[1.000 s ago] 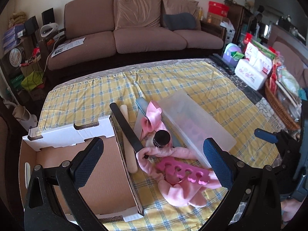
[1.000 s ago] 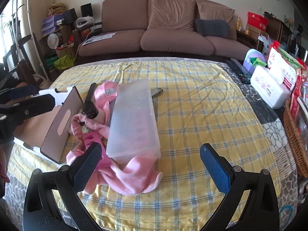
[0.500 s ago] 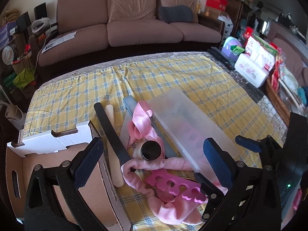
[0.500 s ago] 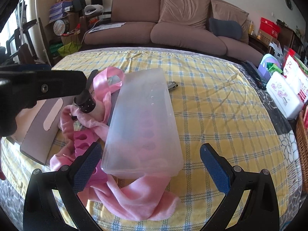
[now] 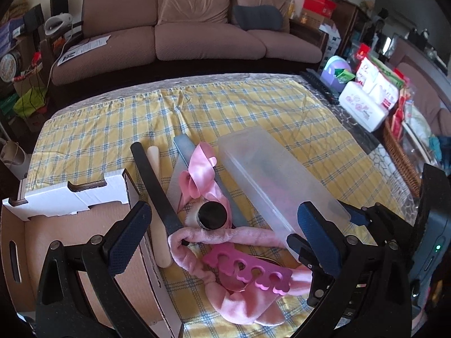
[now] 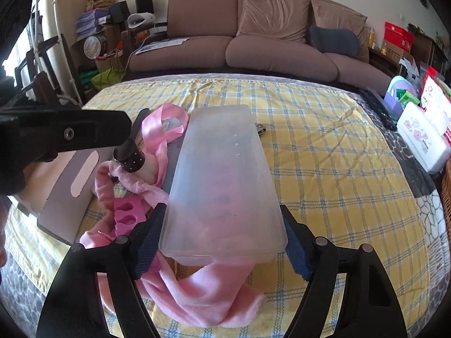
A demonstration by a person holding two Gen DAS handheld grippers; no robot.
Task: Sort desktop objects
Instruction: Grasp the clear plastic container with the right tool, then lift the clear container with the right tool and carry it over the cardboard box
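Note:
A translucent plastic box point(image 6: 222, 186) lies lengthwise on the yellow checked cloth. My right gripper point(image 6: 222, 208) straddles its near end, and its closing jaws have both pads against the box's sides. To the left lies a pile: a pink toe separator point(image 5: 248, 270), a fluffy pink headband point(image 5: 225, 236), a black-capped bottle point(image 5: 212, 215), a pink ribbon point(image 5: 197, 174) and a black nail file point(image 5: 153, 186). My left gripper point(image 5: 222, 211) hovers open above that pile, touching nothing. A pale stick point(image 5: 157, 202) lies next to the file.
An open cardboard box point(image 5: 70, 197) stands at the left edge of the table. A white tissue pack point(image 5: 363, 109) and a wicker basket point(image 5: 400, 155) crowd the right side. Small metal clippers point(image 6: 260, 128) lie behind the plastic box. A brown sofa point(image 5: 183, 36) runs behind the table.
My right gripper came forward and down over the plastic box's near end, and its jaws narrowed onto the sides. The left gripper slid right at first, then held still.

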